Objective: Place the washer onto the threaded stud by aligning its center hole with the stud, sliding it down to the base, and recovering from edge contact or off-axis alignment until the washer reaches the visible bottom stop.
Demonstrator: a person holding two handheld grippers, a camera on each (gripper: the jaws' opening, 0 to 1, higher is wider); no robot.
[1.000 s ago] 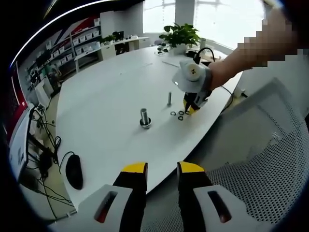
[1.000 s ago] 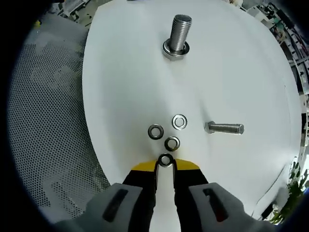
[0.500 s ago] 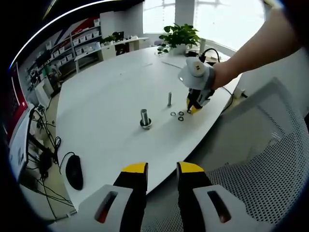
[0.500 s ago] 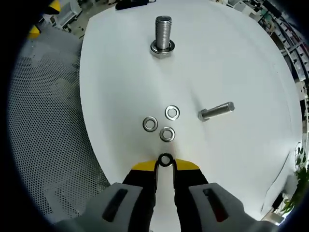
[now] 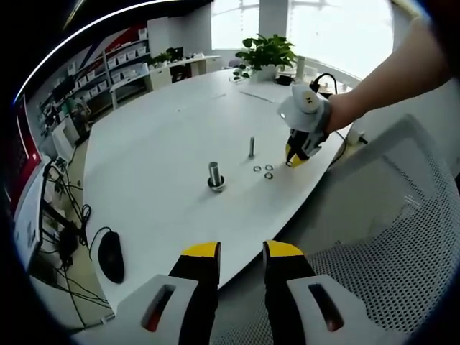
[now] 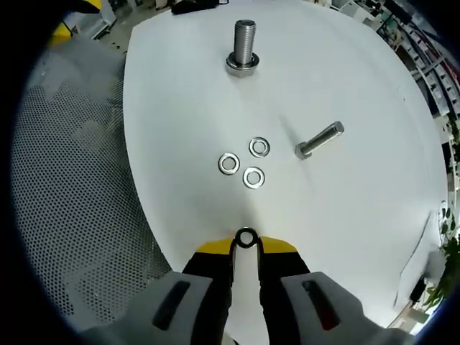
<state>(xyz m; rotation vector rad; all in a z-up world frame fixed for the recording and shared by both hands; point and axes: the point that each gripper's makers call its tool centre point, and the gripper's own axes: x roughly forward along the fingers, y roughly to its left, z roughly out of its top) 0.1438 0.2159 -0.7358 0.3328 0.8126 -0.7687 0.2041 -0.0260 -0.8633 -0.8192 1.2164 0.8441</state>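
In the right gripper view, the right gripper [image 6: 246,241] has its jaws clamped on a washer [image 6: 246,238], held edge-on at the yellow tips above the near edge of the white surface [image 6: 359,215]. Three other washers [image 6: 245,163] lie flat farther away. The threaded stud [image 6: 244,44] stands upright at the far side, and a second bolt [image 6: 319,140] is to the right. In the left gripper view, the left gripper [image 5: 241,253] has its jaws apart with nothing between them.

A white oval table [image 6: 374,215] carries an upright threaded stud [image 6: 244,44] with a washer at its base, three loose washers [image 6: 246,162] lying close together, a thinner bolt [image 6: 319,140] standing just beside them, and a potted plant [image 5: 267,54] at its far end.
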